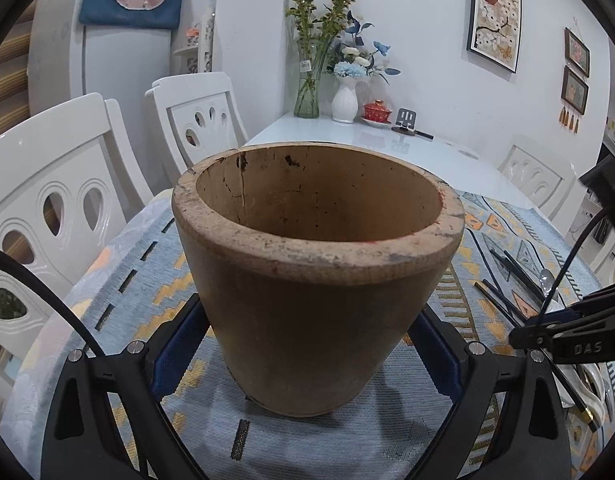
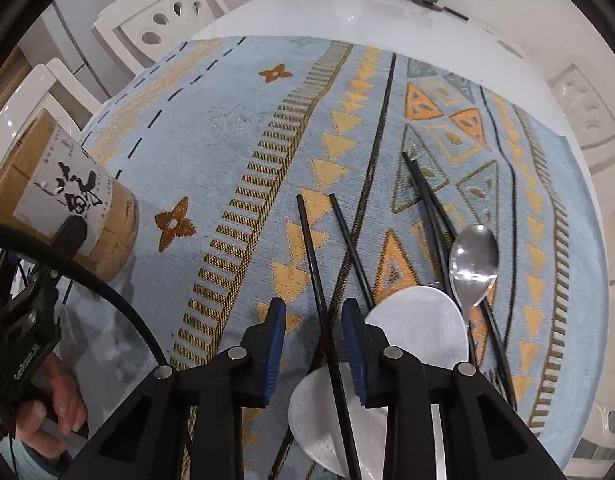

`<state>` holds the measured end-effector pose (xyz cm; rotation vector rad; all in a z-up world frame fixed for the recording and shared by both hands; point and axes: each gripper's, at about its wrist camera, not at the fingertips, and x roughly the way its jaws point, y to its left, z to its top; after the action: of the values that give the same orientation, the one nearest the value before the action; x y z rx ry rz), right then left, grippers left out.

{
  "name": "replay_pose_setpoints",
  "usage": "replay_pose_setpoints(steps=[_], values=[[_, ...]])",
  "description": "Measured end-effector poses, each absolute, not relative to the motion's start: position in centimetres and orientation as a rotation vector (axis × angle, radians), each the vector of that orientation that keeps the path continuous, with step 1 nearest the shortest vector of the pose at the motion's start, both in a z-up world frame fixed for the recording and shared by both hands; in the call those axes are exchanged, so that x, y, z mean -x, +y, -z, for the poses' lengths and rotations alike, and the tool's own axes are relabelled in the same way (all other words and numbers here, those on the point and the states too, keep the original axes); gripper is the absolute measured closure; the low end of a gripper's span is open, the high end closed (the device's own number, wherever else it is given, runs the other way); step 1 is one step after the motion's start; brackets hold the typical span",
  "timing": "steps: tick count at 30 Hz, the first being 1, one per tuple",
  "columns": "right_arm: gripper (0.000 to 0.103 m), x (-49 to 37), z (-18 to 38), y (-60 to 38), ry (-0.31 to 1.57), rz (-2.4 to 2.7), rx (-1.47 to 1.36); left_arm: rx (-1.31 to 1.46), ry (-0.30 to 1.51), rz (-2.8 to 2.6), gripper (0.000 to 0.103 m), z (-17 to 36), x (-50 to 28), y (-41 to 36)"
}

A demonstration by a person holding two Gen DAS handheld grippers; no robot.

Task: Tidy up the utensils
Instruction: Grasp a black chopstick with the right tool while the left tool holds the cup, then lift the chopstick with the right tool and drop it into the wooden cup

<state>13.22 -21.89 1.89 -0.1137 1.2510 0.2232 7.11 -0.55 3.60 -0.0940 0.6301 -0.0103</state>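
Two grippers, two separate jobs. The left gripper (image 1: 307, 344) has its blue-padded fingers (image 1: 175, 344) pressed against either flank of the tall, tapering brown wooden utensil pot (image 1: 311, 280), clamped low on the wall. My read is that this steadies the pot and keeps its wide mouth turned up and free, because nothing is inside it yet and everything has to drop in from above.

Over on the other side, the right gripper (image 2: 313, 344) points steeply down at the patterned blue-and-orange woven table mat (image 2: 235, 128). One slim black chopstick (image 2: 313, 280) runs straight up the gap between its blue pads (image 2: 353, 344). The jaws are narrowed but not touching it; daylight shows on both sides, so this is a grasp about to land, not one made.

Lining up across the stick makes sense: a thin rod is easiest pinched square on. A second black chopstick (image 2: 349, 248) lies just beside it, angled, so the pads need to catch one only. Farther right, another dark pair (image 2: 429, 208) lies against the shiny metal spoon (image 2: 473, 264), with flat white spoon-like pieces (image 2: 421, 322) under the gripper. All the utensils sit on the mat, well apart from the pot at the left.
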Motion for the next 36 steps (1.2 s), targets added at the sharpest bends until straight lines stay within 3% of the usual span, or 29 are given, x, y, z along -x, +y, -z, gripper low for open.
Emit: replay_pose_setpoints(steps=[7, 11, 13, 36], values=[[0.079, -14.1, -0.8, -21.4, 1.253, -0.232, 0.127, 0.092, 0.633, 0.009, 0.007, -3.6, -7.1, -0.6], [0.096, -14.4, -0.9, -21.8, 1.254, -0.246, 0.091, 0.091, 0.635, 0.008, 0.007, -3.5, -7.1, -0.5], [0.098, -14.4, -1.3, -22.1, 1.247, -0.265, 0.062, 0.091, 0.635, 0.008, 0.007, -3.5, -7.1, -0.5], [0.098, -6.8, -12.6, -23.0, 0.959, -0.355, -0.042, 0.090, 0.637, 0.007, 0.007, -3.4, -7.2, -0.6]])
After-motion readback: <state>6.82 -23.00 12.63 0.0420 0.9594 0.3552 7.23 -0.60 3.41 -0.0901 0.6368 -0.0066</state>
